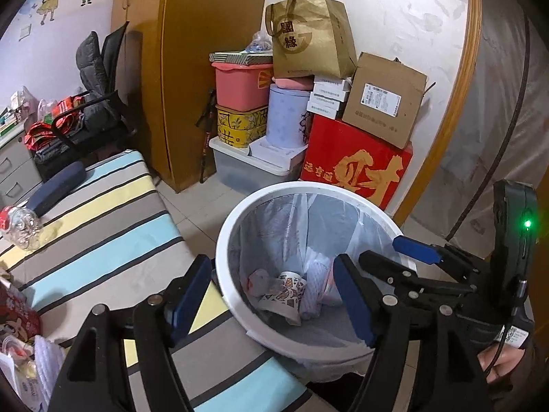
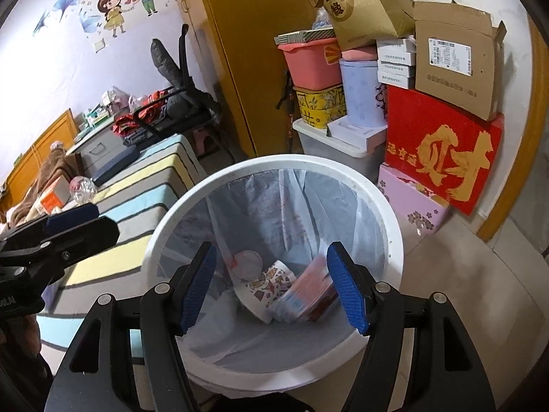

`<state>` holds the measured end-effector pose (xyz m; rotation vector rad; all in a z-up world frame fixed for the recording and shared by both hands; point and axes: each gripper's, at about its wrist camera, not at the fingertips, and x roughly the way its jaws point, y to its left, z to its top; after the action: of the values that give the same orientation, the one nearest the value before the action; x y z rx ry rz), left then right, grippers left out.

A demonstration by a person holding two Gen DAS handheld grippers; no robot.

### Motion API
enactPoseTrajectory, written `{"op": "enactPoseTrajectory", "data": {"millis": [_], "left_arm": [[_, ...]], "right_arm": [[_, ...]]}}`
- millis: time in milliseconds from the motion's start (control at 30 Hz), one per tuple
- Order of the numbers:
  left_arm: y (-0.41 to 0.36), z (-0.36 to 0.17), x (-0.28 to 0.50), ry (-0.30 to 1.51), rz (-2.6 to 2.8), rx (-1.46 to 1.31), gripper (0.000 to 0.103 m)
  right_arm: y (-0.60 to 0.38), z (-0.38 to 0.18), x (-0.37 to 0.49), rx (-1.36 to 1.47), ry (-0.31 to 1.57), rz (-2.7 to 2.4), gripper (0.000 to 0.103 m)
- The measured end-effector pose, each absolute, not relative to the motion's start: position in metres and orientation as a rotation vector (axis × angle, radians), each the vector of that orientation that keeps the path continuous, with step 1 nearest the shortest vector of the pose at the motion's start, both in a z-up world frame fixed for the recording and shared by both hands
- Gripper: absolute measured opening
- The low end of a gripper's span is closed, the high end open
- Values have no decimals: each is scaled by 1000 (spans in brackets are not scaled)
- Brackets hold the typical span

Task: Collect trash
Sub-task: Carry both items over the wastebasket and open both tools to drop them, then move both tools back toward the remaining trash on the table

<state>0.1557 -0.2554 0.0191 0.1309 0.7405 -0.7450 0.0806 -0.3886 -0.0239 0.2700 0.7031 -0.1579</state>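
Both tongs [image 2: 271,288] agape — over bin [image 2: 394,213]

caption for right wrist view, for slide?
Right gripper open above the lined white bin, a patterned paper cup and wrappers inside.

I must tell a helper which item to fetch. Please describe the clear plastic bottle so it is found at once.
Start at the striped bed left of the white trash bin. The clear plastic bottle lies beside a dark blue case; only it is transparent, with a red cap.
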Motion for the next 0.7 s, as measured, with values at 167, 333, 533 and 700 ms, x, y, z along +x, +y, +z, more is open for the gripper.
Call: {"op": "enactPoseTrajectory", "data": {"millis": [167, 333, 533, 700], "left_arm": [[-238, 25, 151, 715, -719, 118, 75], [-214, 33, 146, 693, -686, 93, 75], [-184, 40, 139, 662, -637, 78, 75], [-159, 44, 134, 648, -602, 51, 75]], "right_arm": [[-378, -17, 76, 263, 677, -161, 69], [-363, -12, 73, 242, 660, -152, 69], [-344, -4, 72, 223, 638, -125, 69], [-328, 3, 70, 226, 612, -94, 69]]}}
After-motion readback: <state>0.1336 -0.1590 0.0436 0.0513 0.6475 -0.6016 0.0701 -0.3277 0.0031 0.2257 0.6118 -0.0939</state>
